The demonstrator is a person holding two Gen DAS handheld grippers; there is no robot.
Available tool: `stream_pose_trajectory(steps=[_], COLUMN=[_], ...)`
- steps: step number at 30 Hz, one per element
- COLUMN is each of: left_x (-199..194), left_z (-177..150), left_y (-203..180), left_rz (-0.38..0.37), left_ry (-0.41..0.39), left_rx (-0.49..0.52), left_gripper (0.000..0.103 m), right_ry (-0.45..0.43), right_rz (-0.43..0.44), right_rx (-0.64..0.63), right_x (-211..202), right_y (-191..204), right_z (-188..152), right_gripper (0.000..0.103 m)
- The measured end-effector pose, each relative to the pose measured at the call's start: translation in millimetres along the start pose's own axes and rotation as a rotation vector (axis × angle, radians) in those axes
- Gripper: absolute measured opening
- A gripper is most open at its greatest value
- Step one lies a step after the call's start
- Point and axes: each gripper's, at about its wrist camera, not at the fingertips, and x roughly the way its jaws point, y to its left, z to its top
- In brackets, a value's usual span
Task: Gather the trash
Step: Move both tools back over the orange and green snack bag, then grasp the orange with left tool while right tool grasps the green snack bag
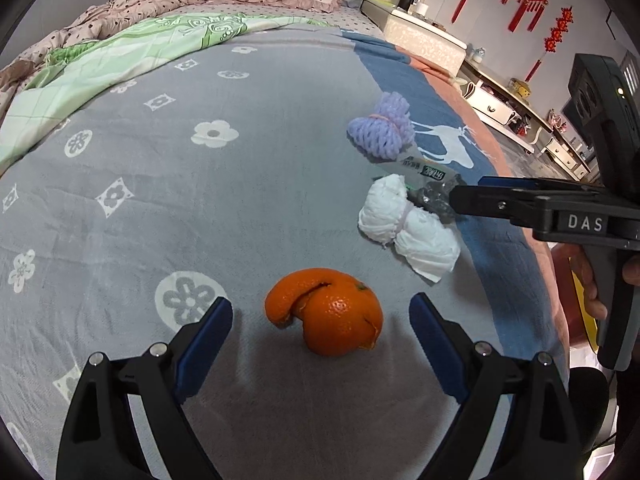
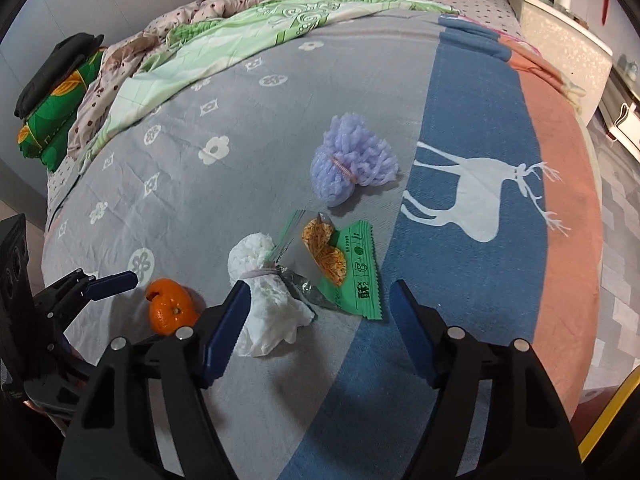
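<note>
the orange peel (image 1: 326,312) lies on the grey flowered part of the bed (image 1: 200,208), near its right edge, with the left gripper (image 1: 320,322) open and straddling it, neither pad touching. it looks light and springy, a curled shell that would crush or tear if squeezed hard, so a grip across its domed middle seems best. just beyond it sits a white tissue bundle (image 2: 266,300), soft and nearly weightless, pinched at the waist by a band; that waist looks like the firm place to hold. the right gripper (image 2: 316,316) is open above the tissue and the green snack wrapper (image 2: 354,276), gripping nothing. the wrapper is thin, slick and flat on the cloth, likely to slide; its crumpled end offers purchase. farther up the bed lies a purple foam net (image 2: 352,160), squashy and light.
</note>
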Motion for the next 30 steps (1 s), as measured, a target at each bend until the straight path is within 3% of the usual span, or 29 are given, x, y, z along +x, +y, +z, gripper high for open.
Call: stream_pose_trajectory(steps=[3,5,8,13,16,19,30], left_x=[8,13,14,14,12,10,-11], left_z=[-1,-2,-2,-4,-5,-5,-4], left_y=[0,1,-3,-9,-10,-9,-7], left_rz=[-0.001,-0.005,-0.008,-0.02,-0.031,-0.035,-0.025], left_ry=[0.012,0.018,0.016,0.013,0.015,0.016,-0.003], left_rx=[-0.002,-0.002,0.01,0.036,0.04,0.042,0.037], left_gripper=[0.079,0.068,0.056,0.044,0.039,0.036,0.032], right_ry=[0.013,0.019,0.024,0.033,0.016,-0.014,-0.089], right_rz=[0.0,-0.005,-0.01,-0.026,-0.039,-0.045,0.011], right_rx=[0.011,0.014,0.028,0.038,0.04,0.042,0.078], right_x=[9,12,18,26,24,18,-31], right_y=[-1,-2,-5,-7,-6,-6,-13], right_z=[2,3,5,7,6,7,-1], right_gripper=[0.058,0.053,0.038,0.012,0.005,0.001,0.001])
